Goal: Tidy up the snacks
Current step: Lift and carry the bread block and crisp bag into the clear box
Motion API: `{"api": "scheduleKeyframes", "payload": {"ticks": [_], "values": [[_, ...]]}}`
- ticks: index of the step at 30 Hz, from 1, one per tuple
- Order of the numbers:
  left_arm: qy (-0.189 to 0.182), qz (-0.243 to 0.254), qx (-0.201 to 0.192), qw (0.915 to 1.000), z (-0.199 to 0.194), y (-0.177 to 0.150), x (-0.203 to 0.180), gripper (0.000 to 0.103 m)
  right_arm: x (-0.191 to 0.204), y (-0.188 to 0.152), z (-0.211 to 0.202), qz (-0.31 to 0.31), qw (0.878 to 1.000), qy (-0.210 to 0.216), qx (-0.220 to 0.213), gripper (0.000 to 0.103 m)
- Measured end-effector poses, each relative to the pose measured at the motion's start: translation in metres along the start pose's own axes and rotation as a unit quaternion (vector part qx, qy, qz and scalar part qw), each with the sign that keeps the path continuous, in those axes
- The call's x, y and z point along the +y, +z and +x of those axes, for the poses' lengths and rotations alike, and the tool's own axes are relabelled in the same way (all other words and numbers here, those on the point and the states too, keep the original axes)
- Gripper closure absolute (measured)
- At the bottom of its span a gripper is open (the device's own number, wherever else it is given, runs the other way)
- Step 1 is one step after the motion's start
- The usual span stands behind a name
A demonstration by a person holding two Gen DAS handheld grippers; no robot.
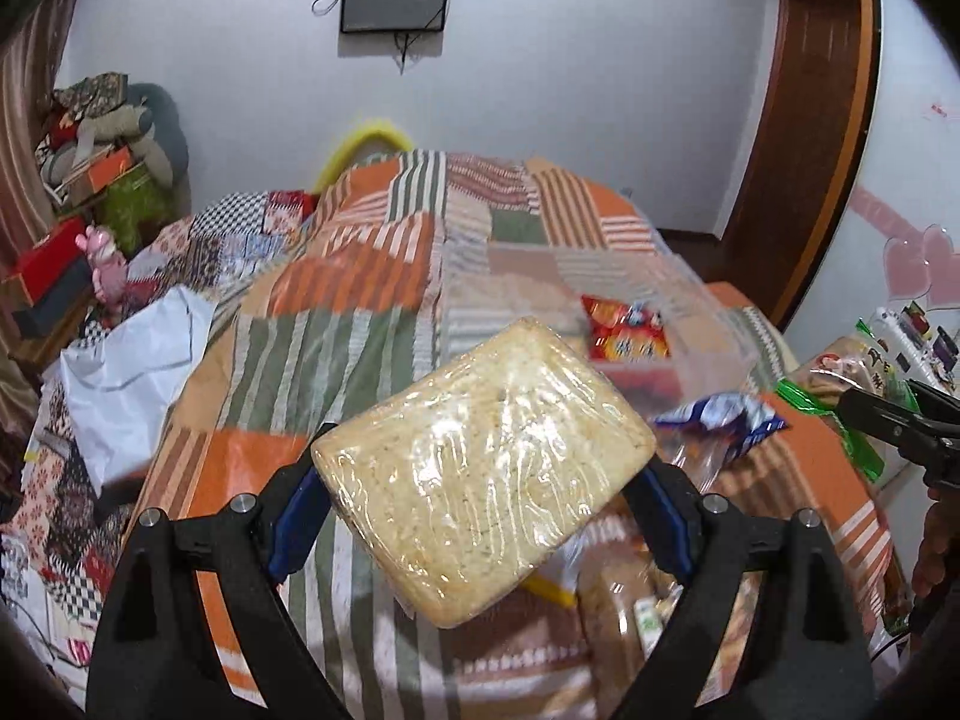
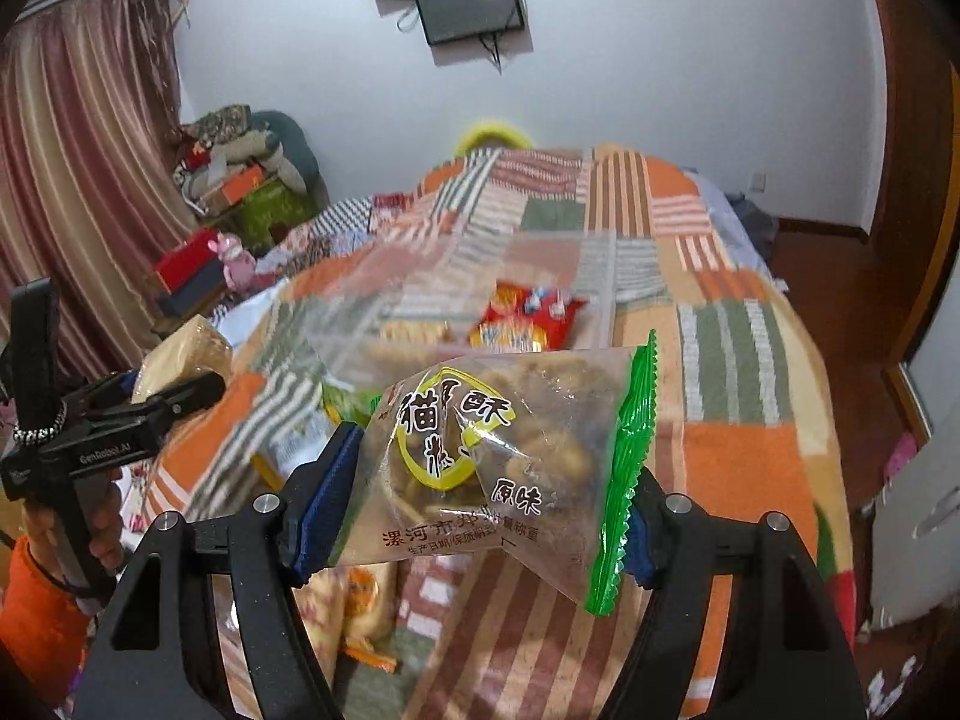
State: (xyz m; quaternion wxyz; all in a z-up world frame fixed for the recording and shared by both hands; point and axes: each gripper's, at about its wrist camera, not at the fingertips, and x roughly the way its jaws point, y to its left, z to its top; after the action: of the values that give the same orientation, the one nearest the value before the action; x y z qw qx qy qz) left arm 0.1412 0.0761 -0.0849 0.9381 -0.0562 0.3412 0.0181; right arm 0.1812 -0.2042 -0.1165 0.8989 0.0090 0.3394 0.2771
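Observation:
My left gripper is shut on a beige rice-cake block wrapped in clear film, held above the patchwork bedspread. My right gripper is shut on a clear snack bag with green sealed edges and yellow-ringed Chinese print, also held in the air. A clear plastic bin lies ahead on the bed with a red snack pack inside; it also shows in the right wrist view. The left gripper with its block shows at the left of the right wrist view. The right gripper shows at the right edge of the left wrist view.
More snack packs lie on the bed below the grippers: a blue-white pack and orange-yellow packs. A white bag lies at the bed's left. Boxes and clutter are stacked by the curtain. A wooden door stands at right.

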Motion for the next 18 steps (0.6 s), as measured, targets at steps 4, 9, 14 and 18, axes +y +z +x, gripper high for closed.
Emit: {"api": "scheduleKeyframes", "payload": {"ticks": [4,9,14,18], "values": [[-0.003,0.009,-0.014,0.9999,0.001,0.017,-0.008,0.015,0.0,0.013,0.002,-0.006,1.0,-0.005,-0.017,0.033],[-0.009,0.016,-0.024,0.9995,0.008,0.036,-0.016,0.015,-0.002,0.03,0.009,-0.005,0.999,-0.007,-0.032,0.033],[-0.016,0.018,-0.016,0.9996,0.028,0.053,-0.02,0.015,-0.006,0.046,0.024,-0.001,0.999,-0.009,-0.037,0.033],[-0.018,0.02,-0.006,0.9996,0.048,0.065,-0.023,0.015,-0.01,0.055,0.04,0.005,0.999,-0.012,-0.032,0.033]]}}
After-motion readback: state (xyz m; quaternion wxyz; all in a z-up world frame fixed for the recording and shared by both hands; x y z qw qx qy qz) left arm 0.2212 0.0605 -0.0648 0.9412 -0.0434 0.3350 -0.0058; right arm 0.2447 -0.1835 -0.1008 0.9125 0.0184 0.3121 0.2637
